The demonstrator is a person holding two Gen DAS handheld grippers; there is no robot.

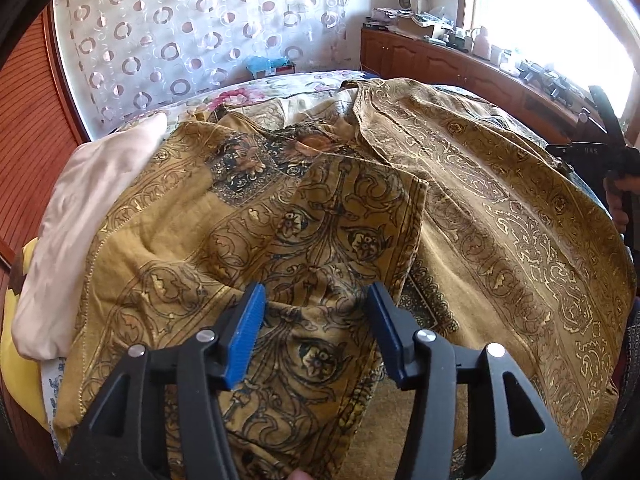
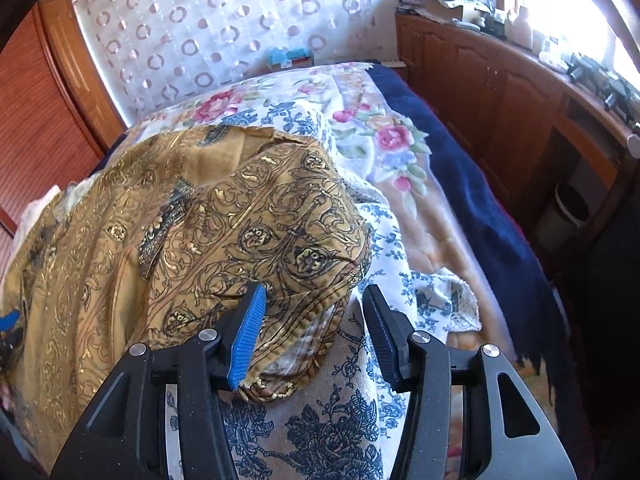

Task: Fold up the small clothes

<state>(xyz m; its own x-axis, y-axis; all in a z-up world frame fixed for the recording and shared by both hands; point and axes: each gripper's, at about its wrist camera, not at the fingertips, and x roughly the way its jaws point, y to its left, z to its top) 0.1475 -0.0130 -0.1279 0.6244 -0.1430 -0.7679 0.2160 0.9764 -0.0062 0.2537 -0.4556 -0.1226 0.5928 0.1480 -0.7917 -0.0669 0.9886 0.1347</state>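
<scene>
Bedroom, bed under blue-floral white sheet (image 2: 348, 420). Left gripper (image 1: 316, 332) wide open, empty, over middle of mustard-gold scroll-printed cotton garment (image 1: 320, 220). Right gripper (image 2: 314, 332) wide open, empty, straddling garment's hem by bed's right side. Judgement: pinch hem through both layers; fold flat.

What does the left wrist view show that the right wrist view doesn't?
Left only: a white pillow beside the garment, and the right gripper raised at the far right edge.

Right only: the garment's hem between the right gripper's open fingers, the blue floral sheet and the navy blanket.

Both: the mustard printed garment spread on the bed, the circle curtain, and open fingers; the left gripper hovers over cloth.
</scene>
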